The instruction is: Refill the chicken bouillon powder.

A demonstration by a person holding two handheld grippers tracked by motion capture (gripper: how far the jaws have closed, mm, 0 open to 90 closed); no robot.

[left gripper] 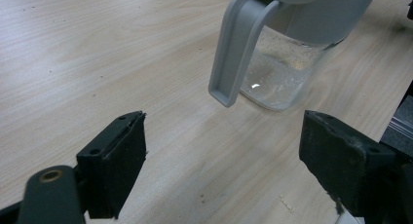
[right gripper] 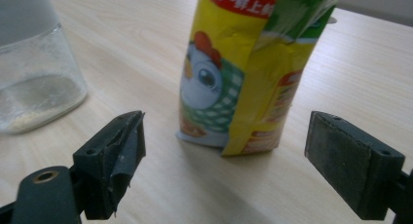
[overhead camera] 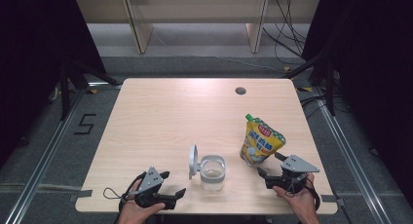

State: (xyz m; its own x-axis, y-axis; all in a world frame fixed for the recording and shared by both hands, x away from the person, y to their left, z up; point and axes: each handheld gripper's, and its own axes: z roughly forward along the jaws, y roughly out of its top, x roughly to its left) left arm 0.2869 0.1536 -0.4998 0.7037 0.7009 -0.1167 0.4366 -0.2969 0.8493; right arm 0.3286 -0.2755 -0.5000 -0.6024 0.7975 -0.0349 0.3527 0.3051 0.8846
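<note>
Grippers are held spread and empty: right gripper [right gripper: 224, 170] faces the upright yellow printed spouted pouch [overhead camera: 260, 141] just ahead; left gripper [overhead camera: 171, 184] is aimed at the clear grey-handled jar [overhead camera: 213, 174] beside it.

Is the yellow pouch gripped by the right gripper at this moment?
No. In the right gripper view the yellow pouch stands on the table ahead of the right gripper, whose jaws are wide open and clear of it.

Matt pale wood-grain table [overhead camera: 160, 117], clear glass jar [overhead camera: 213, 174], glossy printed pouch [overhead camera: 260, 141]
</note>
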